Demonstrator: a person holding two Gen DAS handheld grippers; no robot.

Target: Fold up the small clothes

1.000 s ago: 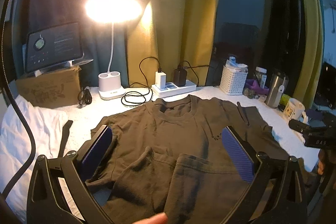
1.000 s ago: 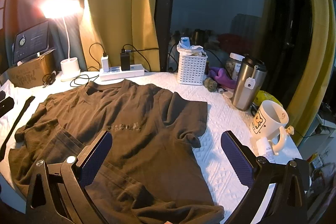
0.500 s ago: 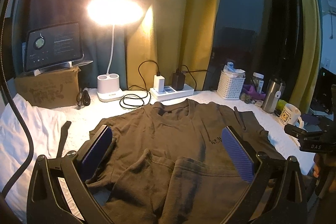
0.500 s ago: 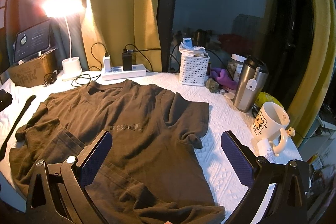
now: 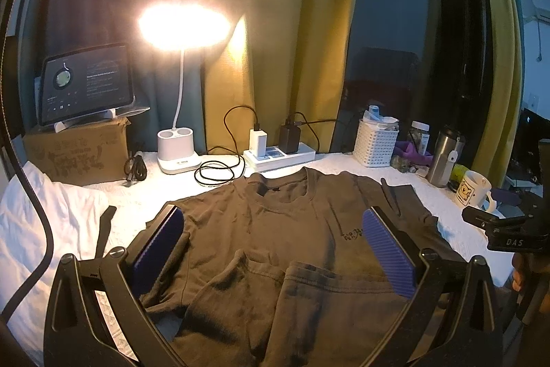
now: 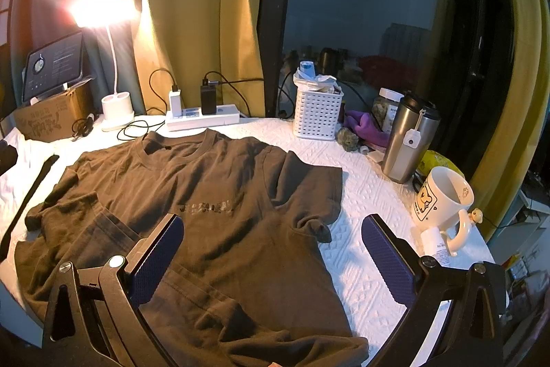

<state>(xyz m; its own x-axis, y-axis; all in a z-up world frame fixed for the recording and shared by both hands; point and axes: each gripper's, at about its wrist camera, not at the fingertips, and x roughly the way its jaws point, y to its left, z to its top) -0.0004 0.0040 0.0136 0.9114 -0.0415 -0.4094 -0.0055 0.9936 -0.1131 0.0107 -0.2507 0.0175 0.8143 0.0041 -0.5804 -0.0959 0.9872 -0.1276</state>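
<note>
A dark olive-brown T-shirt [image 5: 275,229] [image 6: 213,195] lies face up on the white textured table cover [image 6: 361,195], collar toward the far edge. Its near hem is rumpled and turned up over the body [image 5: 261,274]. The right sleeve [image 6: 309,195] lies spread out with a crumpled cuff. My left gripper [image 5: 273,250] hovers open above the shirt's lower part, nothing between its blue pads [image 5: 388,253]. My right gripper [image 6: 273,250] hangs open over the shirt's right side, one pad over cloth, the other pad [image 6: 388,253] over bare table cover. The right gripper's black body [image 5: 505,233] shows at the left wrist view's right edge.
Along the far edge stand a lit desk lamp [image 5: 178,157], a power strip with chargers [image 5: 278,153], a white basket [image 6: 318,116], a steel tumbler [image 6: 405,140] and a bear mug [image 6: 443,205]. A tablet on a cardboard box [image 5: 79,150] and white cloth [image 5: 34,222] sit left.
Both grippers have drawn back and risen slightly, so more of the shirt and table shows. Both stay open. The shirt has not moved.
</note>
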